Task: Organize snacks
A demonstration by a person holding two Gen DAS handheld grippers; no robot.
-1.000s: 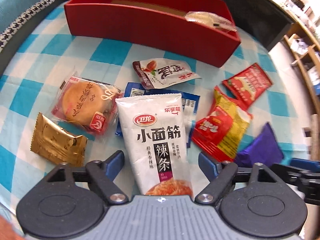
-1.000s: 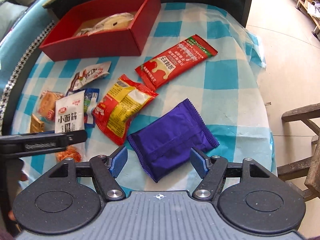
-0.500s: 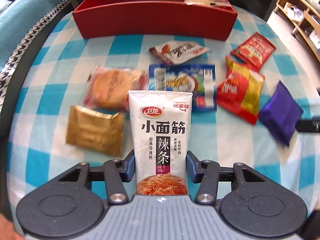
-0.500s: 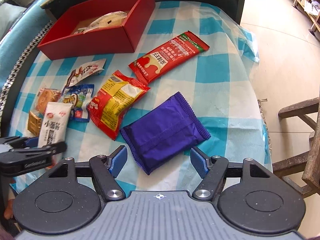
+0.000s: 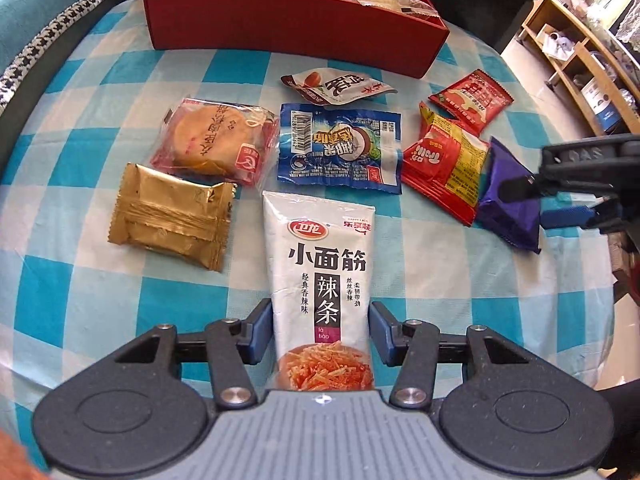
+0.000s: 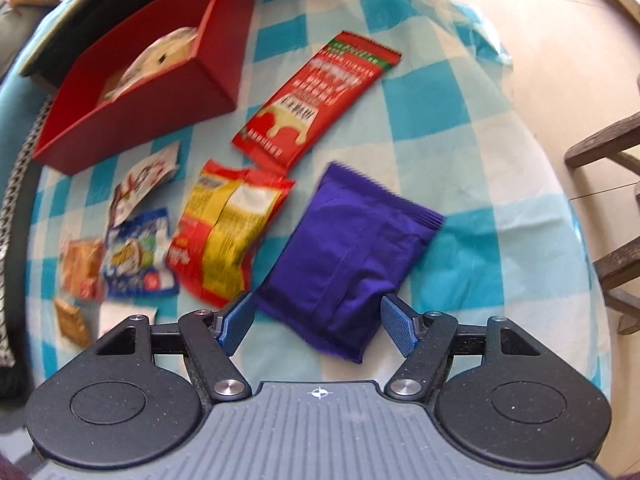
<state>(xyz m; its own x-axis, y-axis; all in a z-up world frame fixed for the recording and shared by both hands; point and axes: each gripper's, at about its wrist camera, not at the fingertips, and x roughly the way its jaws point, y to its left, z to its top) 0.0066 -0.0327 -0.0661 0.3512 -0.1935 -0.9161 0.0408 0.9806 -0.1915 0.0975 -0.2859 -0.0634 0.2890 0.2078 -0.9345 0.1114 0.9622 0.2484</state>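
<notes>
My left gripper [image 5: 320,334] is shut on a white spicy-strip packet [image 5: 322,280], held above the checked cloth. My right gripper [image 6: 318,326] is open with its fingers on either side of the near end of a purple packet [image 6: 352,256]; it also shows in the left wrist view [image 5: 568,216], beside the purple packet [image 5: 506,200]. A red box [image 5: 288,36] stands at the far edge with one clear-wrapped snack [image 5: 394,2] inside; it shows blurred in the right wrist view [image 6: 140,108].
On the cloth lie a gold packet [image 5: 172,216], a wrapped round pastry [image 5: 216,140], a blue packet [image 5: 340,148], a small white-and-red packet [image 5: 340,88], a red-yellow packet [image 5: 444,164] and a long red packet [image 6: 320,96]. A wooden chair [image 6: 612,216] stands to the right.
My left gripper has closed on the white packet and lifted it off the blue packet. My right gripper has moved forward so the purple packet lies between its fingers.
</notes>
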